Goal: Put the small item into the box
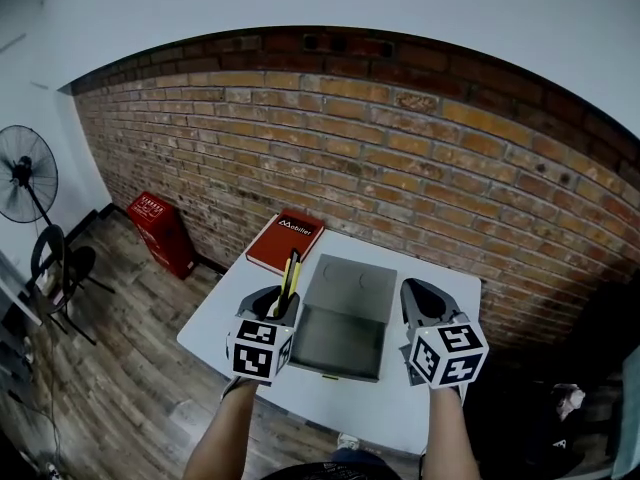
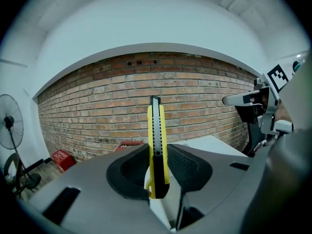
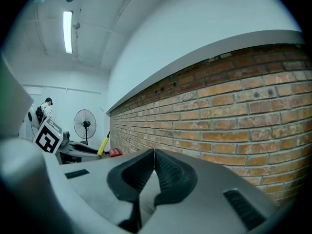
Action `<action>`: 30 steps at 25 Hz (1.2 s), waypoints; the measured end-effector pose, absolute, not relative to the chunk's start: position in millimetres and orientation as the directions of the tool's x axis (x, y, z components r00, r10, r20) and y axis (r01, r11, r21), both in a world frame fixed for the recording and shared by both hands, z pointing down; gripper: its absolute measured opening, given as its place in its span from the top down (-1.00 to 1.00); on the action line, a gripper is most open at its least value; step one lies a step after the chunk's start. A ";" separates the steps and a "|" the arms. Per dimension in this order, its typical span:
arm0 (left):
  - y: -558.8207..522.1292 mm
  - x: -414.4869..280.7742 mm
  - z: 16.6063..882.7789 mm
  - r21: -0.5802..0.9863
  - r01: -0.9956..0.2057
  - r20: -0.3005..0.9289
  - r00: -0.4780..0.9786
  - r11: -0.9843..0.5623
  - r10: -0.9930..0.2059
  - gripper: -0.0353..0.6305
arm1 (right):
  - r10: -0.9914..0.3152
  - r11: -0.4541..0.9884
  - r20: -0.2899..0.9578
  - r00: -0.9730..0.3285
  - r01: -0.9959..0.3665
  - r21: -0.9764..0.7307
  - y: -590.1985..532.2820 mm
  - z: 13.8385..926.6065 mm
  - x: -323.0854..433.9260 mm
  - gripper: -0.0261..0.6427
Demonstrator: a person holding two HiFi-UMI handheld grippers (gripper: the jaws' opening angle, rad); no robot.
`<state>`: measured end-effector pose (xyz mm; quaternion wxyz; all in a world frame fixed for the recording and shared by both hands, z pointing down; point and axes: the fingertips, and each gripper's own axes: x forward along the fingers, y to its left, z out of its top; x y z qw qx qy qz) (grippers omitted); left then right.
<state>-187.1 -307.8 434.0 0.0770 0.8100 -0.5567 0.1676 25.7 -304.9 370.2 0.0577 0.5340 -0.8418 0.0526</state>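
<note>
**Utility knife [image 2: 157,140] pinched in the left gripper [image 2: 157,168], box just to its right**

So the small item here is a slim snap-off cutter. It has a yellow plastic body, a dark ridged slider strip down the middle and a dark tip on top. It stands upright between the left jaws, which are closed on its lower part, so most of its length sticks up past the pads toward the brick wall [image 2: 97,111]. From the head view it pokes out ahead of that gripper with a slight lean.

My guess on handling is that it's light and stiff, not fragile at all. The plastic sides look smooth though, so it could pivot or slide if the squeeze eases off. I can't tell whether any blade is out at the tip, so I'd treat that end as sharp. Holding it by the flat sides like this seems right. A grip nearer the middle would probably let it swing less.

The box [image 1: 345,340] is grey and open and looks empty, with its lid [image 1: 358,280] hinged back away from the grippers. It sits on the white table [image 1: 420,413] immediately right of the left gripper. The right gripper [image 1: 428,313] is on the box's far side, with its jaws pressed together and nothing between them.
</note>
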 end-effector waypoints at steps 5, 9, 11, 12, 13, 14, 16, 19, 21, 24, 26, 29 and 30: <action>-333.1 -176.7 432.0 -0.067 -0.932 0.357 0.312 -0.357 -0.880 0.51 | -0.888 0.435 0.155 -0.433 -0.900 -0.024 -331.7 369.2 36.7 0.86; -343.5 -171.3 436.0 -0.075 -0.932 0.369 0.303 -0.353 -0.879 0.51 | -0.879 0.451 0.158 -0.449 -0.892 -0.028 -347.3 371.9 37.3 0.86; -346.7 -170.7 438.7 -0.080 -0.932 0.376 0.300 -0.354 -0.877 0.51 | -0.875 0.459 0.159 -0.457 -0.888 -0.028 -351.8 373.2 36.0 0.86; -348.2 -170.9 439.8 -0.083 -0.931 0.379 0.299 -0.354 -0.876 0.51 | -0.874 0.462 0.160 -0.460 -0.887 -0.028 -353.1 373.7 35.5 0.86; -349.6 -171.1 440.8 -0.085 -0.931 0.383 0.299 -0.356 -0.874 0.51 | -0.872 0.463 0.161 -0.462 -0.886 -0.028 -354.2 374.4 35.1 0.86; -351.0 -171.2 441.8 -0.087 -0.930 0.387 0.300 -0.358 -0.872 0.51 | -0.872 0.464 0.162 -0.462 -0.885 -0.027 -355.0 375.2 35.2 0.86; -353.9 -169.2 443.8 -0.091 -0.924 0.396 0.307 -0.370 -0.865 0.51 | -0.871 0.464 0.166 -0.461 -0.886 -0.028 -356.0 376.8 36.0 0.86; -356.0 -161.3 449.4 -0.113 -0.899 0.434 0.338 -0.423 -0.835 0.51 | -0.873 0.461 0.168 -0.459 -0.887 -0.030 -354.9 378.3 36.7 0.86; -356.2 -156.1 454.0 -0.133 -0.875 0.464 0.360 -0.465 -0.809 0.51 | -0.872 0.460 0.170 -0.458 -0.887 -0.029 -352.7 379.7 36.3 0.86; -356.8 -147.7 457.8 -0.150 -0.841 0.494 0.391 -0.519 -0.776 0.51 | -0.872 0.459 0.176 -0.457 -0.888 -0.029 -349.7 382.5 37.1 0.86; -357.5 -141.9 460.8 -0.163 -0.818 0.518 0.404 -0.551 -0.754 0.51 | -0.873 0.456 0.180 -0.454 -0.889 -0.032 -348.7 383.9 38.0 0.86; -357.7 -132.5 469.3 -0.169 -0.784 0.551 0.428 -0.598 -0.717 0.51 | -0.873 0.454 0.184 -0.452 -0.890 -0.034 -348.1 385.9 37.9 0.86; -357.6 -129.2 473.4 -0.167 -0.773 0.561 0.436 -0.612 -0.704 0.51 | -0.873 0.454 0.184 -0.452 -0.890 -0.036 -347.8 386.7 38.1 0.86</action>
